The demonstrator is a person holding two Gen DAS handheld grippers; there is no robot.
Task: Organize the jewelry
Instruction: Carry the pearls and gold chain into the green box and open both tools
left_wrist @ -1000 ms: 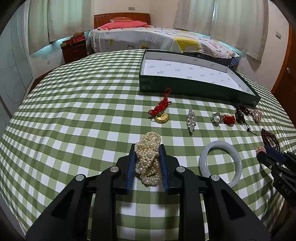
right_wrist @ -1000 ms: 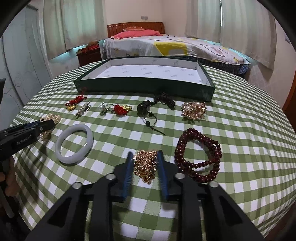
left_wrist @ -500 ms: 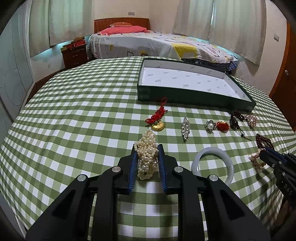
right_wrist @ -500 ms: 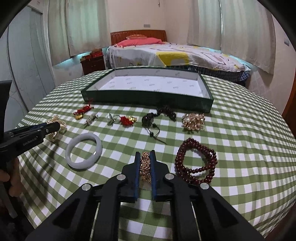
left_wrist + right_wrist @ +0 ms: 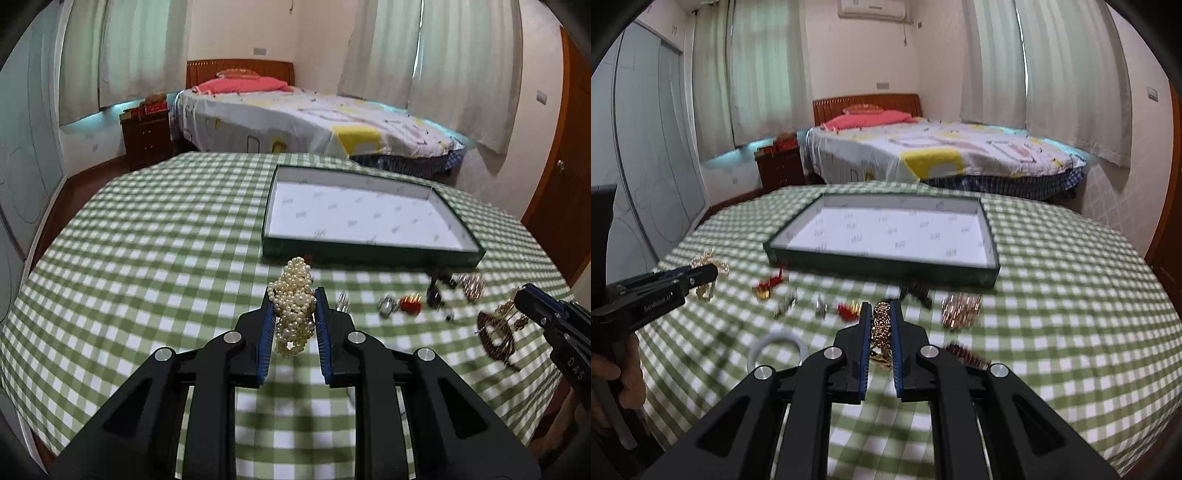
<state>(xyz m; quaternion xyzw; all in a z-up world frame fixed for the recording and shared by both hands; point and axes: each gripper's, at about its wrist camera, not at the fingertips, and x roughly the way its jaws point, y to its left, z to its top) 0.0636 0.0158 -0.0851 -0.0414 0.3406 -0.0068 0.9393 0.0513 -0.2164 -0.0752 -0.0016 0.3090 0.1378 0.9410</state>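
Note:
My left gripper [image 5: 294,295] is shut on a cream pearl bracelet [image 5: 293,306] and holds it above the green checked table. My right gripper [image 5: 881,310] is shut on a gold chain bracelet [image 5: 881,328], also lifted off the table. The green tray with white lining [image 5: 476,243] lies farther back, also in the right wrist view [image 5: 882,264]. The right gripper also shows at the right edge of the left wrist view [image 5: 532,299] with the gold chain hanging from it. The left gripper shows in the right wrist view [image 5: 701,275] with the pearls.
Loose jewelry lies in a row before the tray: a red tassel charm [image 5: 768,286], silver brooch [image 5: 786,304], red flower piece [image 5: 410,303], dark beads [image 5: 918,290], gold cluster bracelet [image 5: 960,310]. A white bangle [image 5: 775,345] and dark red bead bracelet [image 5: 966,354] lie nearer. A bed stands behind.
Both grippers have closed on their bracelets and lifted them off the table, rising and tilting up. The tray now sits lower and farther in both views.

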